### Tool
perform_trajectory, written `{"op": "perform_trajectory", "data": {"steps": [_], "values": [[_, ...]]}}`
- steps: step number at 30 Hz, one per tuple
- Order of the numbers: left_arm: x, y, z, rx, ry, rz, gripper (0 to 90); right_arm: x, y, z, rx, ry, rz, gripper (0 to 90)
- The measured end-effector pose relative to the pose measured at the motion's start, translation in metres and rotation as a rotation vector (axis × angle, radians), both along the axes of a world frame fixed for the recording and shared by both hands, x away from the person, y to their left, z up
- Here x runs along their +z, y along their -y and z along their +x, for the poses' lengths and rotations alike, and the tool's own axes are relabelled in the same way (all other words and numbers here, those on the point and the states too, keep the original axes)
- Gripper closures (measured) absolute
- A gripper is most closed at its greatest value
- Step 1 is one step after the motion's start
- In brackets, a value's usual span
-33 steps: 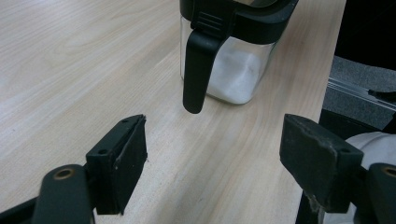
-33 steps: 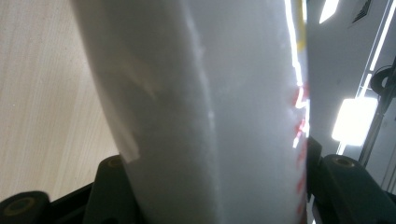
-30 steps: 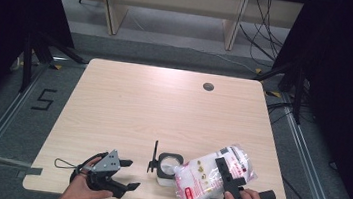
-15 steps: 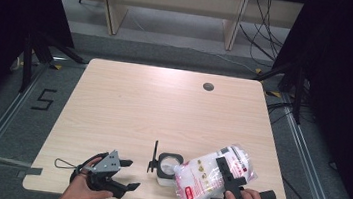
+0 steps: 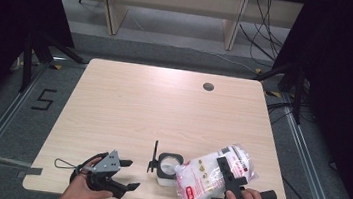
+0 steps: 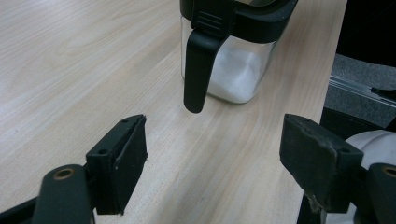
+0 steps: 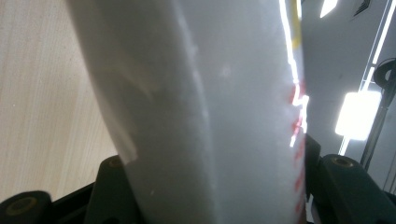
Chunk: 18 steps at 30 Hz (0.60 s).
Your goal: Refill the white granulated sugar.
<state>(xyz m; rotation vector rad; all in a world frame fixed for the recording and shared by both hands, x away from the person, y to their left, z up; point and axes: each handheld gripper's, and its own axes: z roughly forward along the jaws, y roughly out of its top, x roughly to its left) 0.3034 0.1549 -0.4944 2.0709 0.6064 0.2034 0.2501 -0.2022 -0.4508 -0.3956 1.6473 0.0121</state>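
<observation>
1. The bag (image 5: pixel 216 177), white powder inside, is clamped between the right gripper (image 5: pixel 229 173) jaws, tilted at the near right.
2. Its lower corner should be kept over the jar (image 5: pixel 168 166) mouth just left.
3. The left gripper (image 5: pixel 123 174), held open, could steady the jar's handle (image 6: pixel 201 70).

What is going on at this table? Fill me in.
A person holds a gripper in each hand at the near edge of the table. The right gripper is clamped on a plastic bag of white powder, tilted beside a small clear jar with a black flip lid that already holds some white powder. The left gripper sits open, aimed at the jar, touching nothing.
</observation>
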Motion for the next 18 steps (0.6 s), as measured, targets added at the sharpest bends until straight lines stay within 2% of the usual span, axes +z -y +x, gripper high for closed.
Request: {"op": "perform_trajectory", "data": {"steps": [2,4,5,6,7,10,11,14,16,17,18], "values": [[-0.0001,0.0005,-0.0007,-0.001,-0.005,-0.009,22.8,-0.0004,0.0001,-0.0006,-0.006,0.003,-0.001,46.5],[0.0002,-0.0003,-0.0002,-0.004,-0.002,0.001,22.8,0.0009,0.0004,-0.0011,-0.008,0.001,-0.007,46.5],[0.0005,-0.0013,0.0011,-0.007,0.006,0.025,22.8,0.0010,0.0001,-0.0009,-0.007,0.004,-0.005,46.5],[0.0004,-0.0011,0.0010,-0.005,0.006,0.022,22.8,0.0011,-0.0001,-0.0010,-0.008,0.007,-0.006,46.5],[-0.0002,0.0006,-0.0007,0.000,-0.006,-0.009,22.8,0.0006,-0.0001,-0.0014,-0.016,0.002,-0.002,46.5],[-0.0002,0.0005,-0.0004,-0.002,0.000,-0.006,22.8,0.0002,0.0000,-0.0017,-0.016,-0.001,0.002,46.5],[-0.0001,0.0004,-0.0004,-0.002,-0.001,-0.005,22.8,0.0015,-0.0011,-0.0014,-0.013,-0.001,-0.015,46.5],[-0.0002,0.0005,-0.0008,-0.001,-0.004,-0.008,22.8,0.0019,-0.0012,-0.0023,-0.016,0.002,-0.020,46.5],[-0.0003,0.0006,-0.0006,0.001,-0.006,-0.009,22.8,0.0007,-0.0016,-0.0023,-0.018,-0.002,0.001,46.5],[-0.0001,0.0005,-0.0006,0.000,-0.005,-0.008,22.8,0.0022,-0.0017,-0.0020,-0.014,0.002,-0.020,46.5],[-0.0001,0.0006,-0.0008,-0.001,-0.004,-0.009,22.8,0.0011,-0.0018,-0.0027,-0.021,0.000,-0.005,46.5]]}}
